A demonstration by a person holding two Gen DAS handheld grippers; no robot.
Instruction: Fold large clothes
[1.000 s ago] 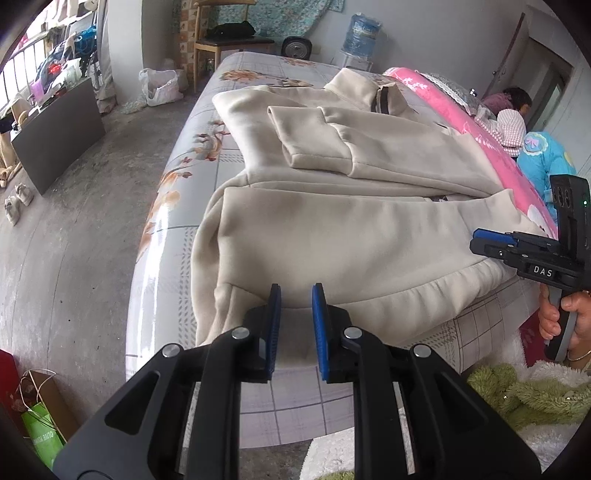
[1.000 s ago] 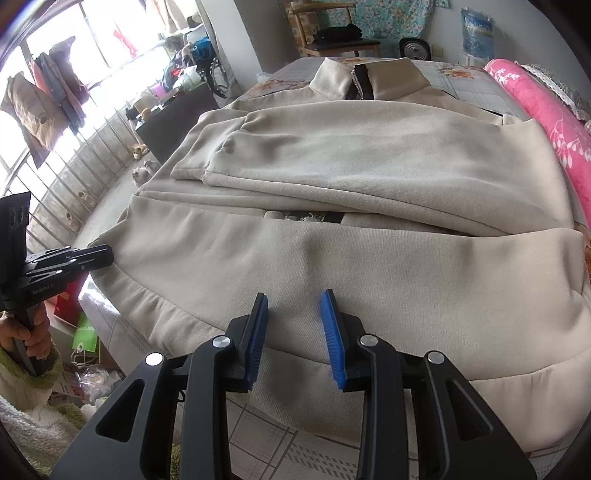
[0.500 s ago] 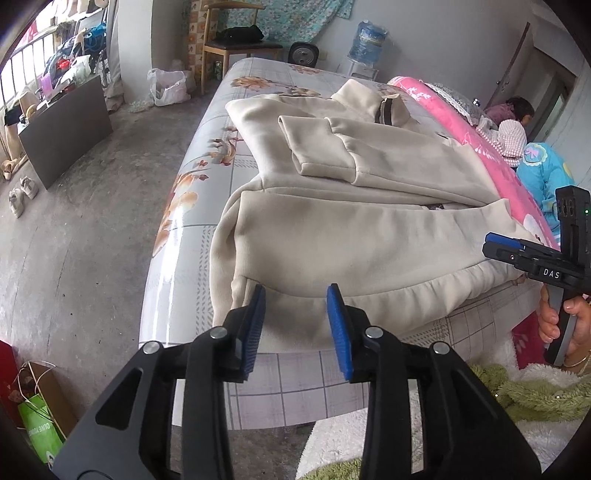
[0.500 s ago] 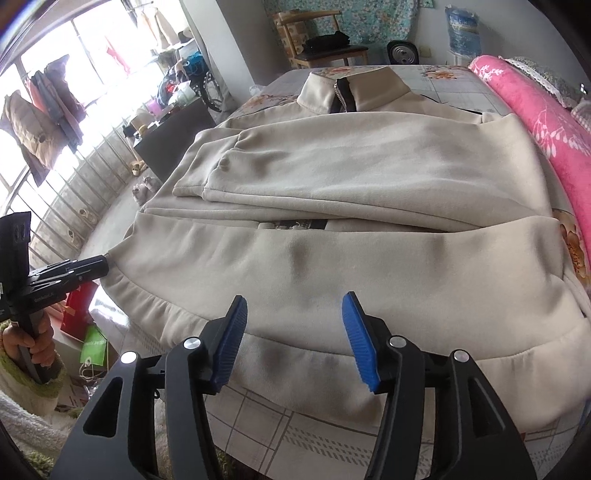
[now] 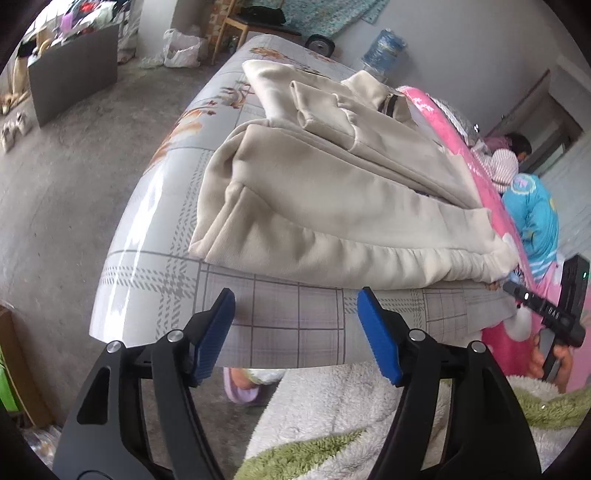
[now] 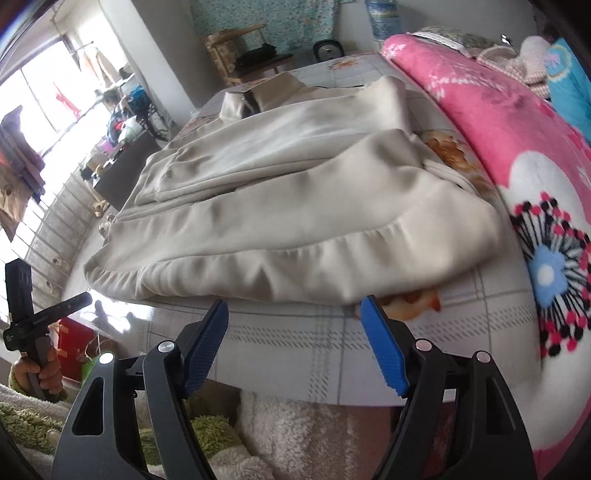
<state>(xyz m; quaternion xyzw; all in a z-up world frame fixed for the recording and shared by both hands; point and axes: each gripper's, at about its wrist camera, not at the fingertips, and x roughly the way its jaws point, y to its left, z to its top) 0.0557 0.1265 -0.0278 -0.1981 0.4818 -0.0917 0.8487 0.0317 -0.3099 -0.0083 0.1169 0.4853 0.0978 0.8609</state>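
A large cream sweatshirt (image 5: 332, 206) lies on the bed with its sleeves folded in and its hem toward me; it also shows in the right wrist view (image 6: 280, 221). My left gripper (image 5: 295, 332) is open and empty, below the hem near the garment's left corner. My right gripper (image 6: 295, 339) is open and empty, just below the hem's right end. Each gripper shows in the other's view: the right one (image 5: 546, 317) by the hem's right corner, the left one (image 6: 48, 317) left of the bed.
The bed has a grey checked sheet (image 5: 280, 317) and a pink flowered blanket (image 6: 517, 155) along its right side. A person in blue (image 5: 532, 206) sits beyond the blanket. A chair (image 5: 243, 22), a water bottle (image 5: 380, 51) and a dark board (image 5: 74, 81) stand around the bed.
Both grippers have opened wide and drawn back and down from the hem to the bed's near edge. The sweatshirt lies where it was let go.
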